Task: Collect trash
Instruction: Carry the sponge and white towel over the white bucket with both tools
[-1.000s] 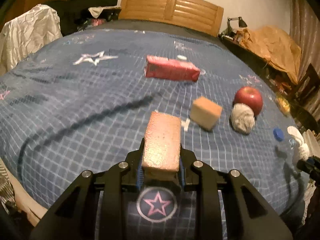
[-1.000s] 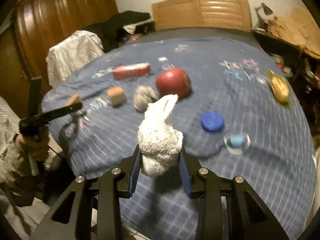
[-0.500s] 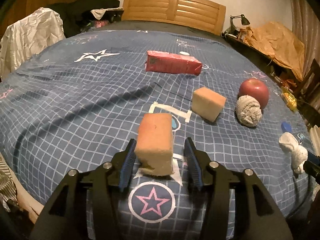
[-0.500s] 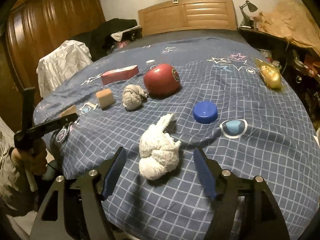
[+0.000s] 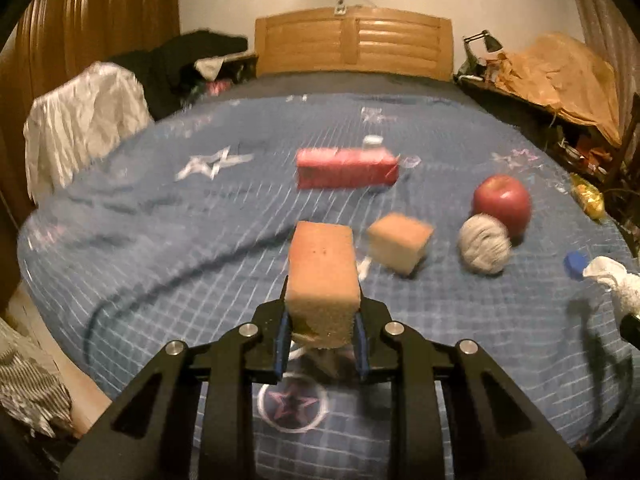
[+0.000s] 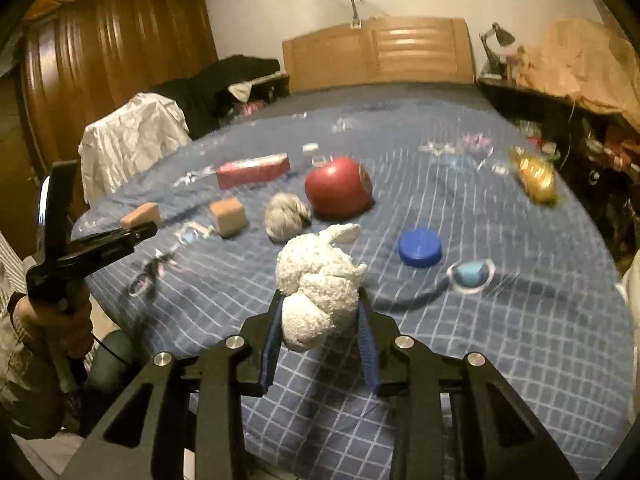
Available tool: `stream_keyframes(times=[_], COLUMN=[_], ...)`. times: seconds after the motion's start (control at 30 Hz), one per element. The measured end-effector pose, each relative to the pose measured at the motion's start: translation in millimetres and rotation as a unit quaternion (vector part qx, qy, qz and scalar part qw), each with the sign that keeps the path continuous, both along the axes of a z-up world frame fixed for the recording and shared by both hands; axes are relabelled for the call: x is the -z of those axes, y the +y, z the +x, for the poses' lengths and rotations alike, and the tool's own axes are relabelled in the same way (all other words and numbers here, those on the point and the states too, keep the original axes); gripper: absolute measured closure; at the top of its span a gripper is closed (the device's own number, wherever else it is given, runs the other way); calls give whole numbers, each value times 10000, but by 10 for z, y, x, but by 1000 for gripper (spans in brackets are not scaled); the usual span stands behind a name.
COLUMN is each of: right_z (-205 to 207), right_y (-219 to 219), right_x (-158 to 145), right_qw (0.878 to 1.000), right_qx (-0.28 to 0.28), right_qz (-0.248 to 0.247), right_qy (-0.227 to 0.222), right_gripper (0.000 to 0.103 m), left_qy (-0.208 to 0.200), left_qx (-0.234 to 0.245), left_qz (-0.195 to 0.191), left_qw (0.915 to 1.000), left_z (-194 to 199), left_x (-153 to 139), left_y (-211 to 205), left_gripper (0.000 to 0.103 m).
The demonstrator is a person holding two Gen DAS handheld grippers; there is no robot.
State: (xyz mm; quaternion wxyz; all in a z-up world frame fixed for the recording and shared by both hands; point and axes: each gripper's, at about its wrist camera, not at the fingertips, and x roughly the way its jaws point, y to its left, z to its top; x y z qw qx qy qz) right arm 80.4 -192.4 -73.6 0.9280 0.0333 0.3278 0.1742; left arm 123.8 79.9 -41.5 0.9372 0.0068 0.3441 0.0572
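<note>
Standing beside the bed [image 5: 132, 248], I see both tools closed on something. The left gripper [image 5: 322, 340] has its blue pads pressed on both sides of an orange sponge block [image 5: 323, 280], lifted over the blue checked cover. The right gripper [image 6: 320, 340] pinches a crumpled white tissue [image 6: 318, 284] between its fingers, also above the cover. On the bed lie a second sponge [image 5: 400, 246], a grey ball [image 5: 484, 250], a red apple [image 5: 502, 202], a red carton [image 5: 346, 168] and a blue cap [image 6: 420, 247].
</note>
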Motion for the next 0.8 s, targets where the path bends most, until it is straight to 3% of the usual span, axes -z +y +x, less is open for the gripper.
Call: stream_keyframes(times=[0.17,0.37,0.6,0.8], right_z=[-171,-383,-694,-990], right_y=[-310,-974,-1929,-2789], right_x=[-308,-710,-1036,-1141], right_qw=[9991,9934,9812,9652], right_qx=[265,903,1743,2494], right_qz=[63,37,-143,-369], right_qy=[-333,-705,-820,-700], right_gripper=[68,68,68,68], left_qy=[-312,-615,-750,-687], left_qx=[330,1008,2048,2930], left_qz=[279,436,490,508], left_qw=[9986,9920,9747,9523], left_z=[-35,-28,0,27], left_x=[-367,-714,-900,-899], left_y=[-454,-1224,-2303,-3260], left_gripper=[79,80,79,79])
